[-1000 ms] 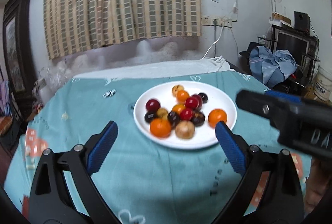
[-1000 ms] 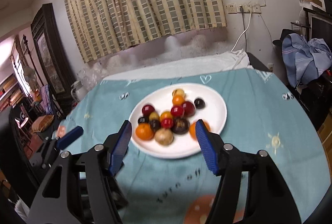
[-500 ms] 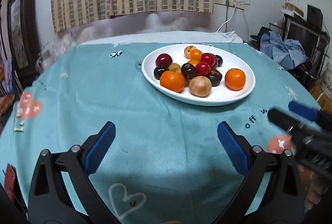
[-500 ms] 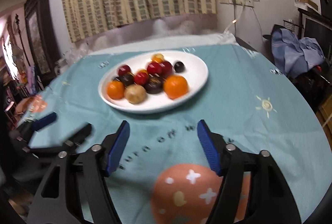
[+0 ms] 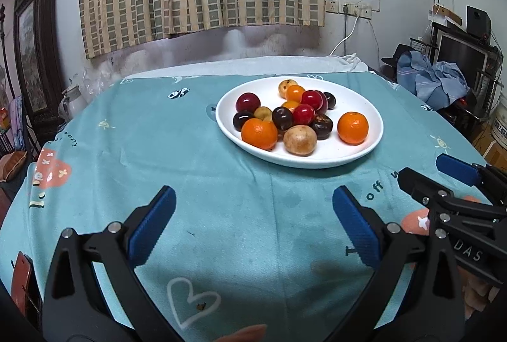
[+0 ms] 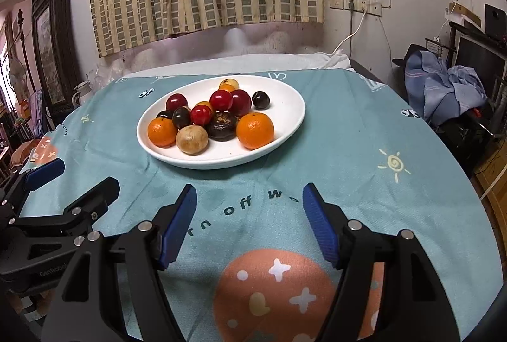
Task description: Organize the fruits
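- Nearest to us, our left gripper (image 5: 253, 224) holds its blue-padded black jaws spread wide over bare cloth, with nothing between them.
- Our right gripper (image 6: 248, 223) stands open too and empty; its jaws have just been widening, over the printed lettering and the orange dotted patch on the cloth.
- Both tools sit low over the teal printed tablecloth (image 5: 190, 171), side by side and pointing forward and downward; each shows at the edge of the other's view.
- Ahead of both fingertips, clear of the pads, lies the white oval ceramic plate (image 6: 285, 133), its long axis running across our line of approach.
- From the right gripper the plate lies ahead and a little left; from the left gripper it lies ahead and to the right.
- At the near rim sit the tan round fruit (image 6: 191, 139) and a dark wrinkled one, flanked by two glossy oranges.
- The larger orange (image 6: 255, 126) stands straight ahead of the right gripper, slightly apart from the heap; we judge that hand better placed for it.
- Beyond these cluster the red and dark cherry-like fruits (image 6: 221, 99), touching one another, with small yellow-orange ones at the far rim.
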